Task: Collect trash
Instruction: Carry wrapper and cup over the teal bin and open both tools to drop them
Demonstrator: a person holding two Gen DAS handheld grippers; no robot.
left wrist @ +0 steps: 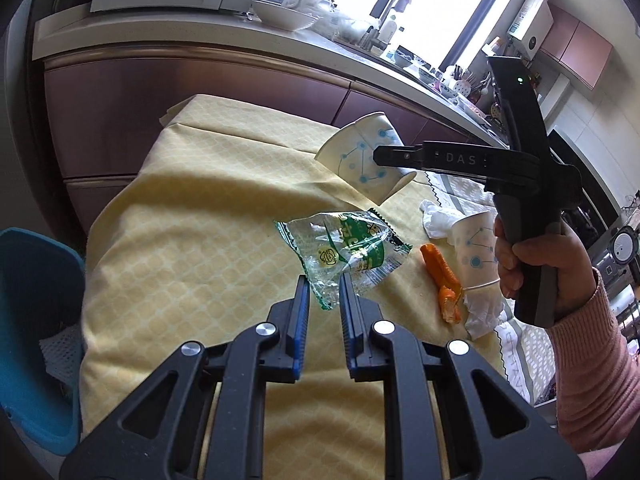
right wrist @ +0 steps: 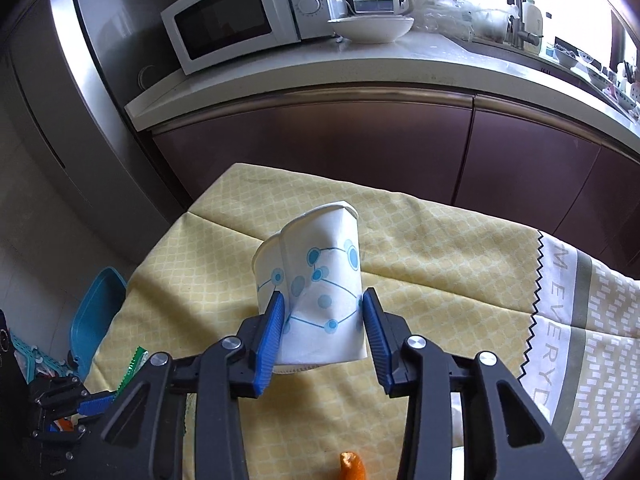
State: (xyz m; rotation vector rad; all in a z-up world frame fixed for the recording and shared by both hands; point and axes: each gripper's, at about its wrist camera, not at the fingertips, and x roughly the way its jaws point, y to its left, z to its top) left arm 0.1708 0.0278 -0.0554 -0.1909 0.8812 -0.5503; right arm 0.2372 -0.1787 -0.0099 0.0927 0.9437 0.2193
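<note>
Two wrist fisheyes, both tilted down over the yellow cloth (left wrist: 192, 216) toward the kitchen counter (right wrist: 360, 68).

The left view looks along its own fingers (left wrist: 301, 308) from close above the near edge of the cloth, and takes in the right gripper (left wrist: 378, 155) from the side, farther in and to the right. The right view sits very near the cup (right wrist: 320, 280), facing the far cabinets. Both share the cloth, cup (left wrist: 360, 152), microwave (right wrist: 236, 16), bowl (right wrist: 372, 26), counter and blue bin (left wrist: 36, 320).
</note>
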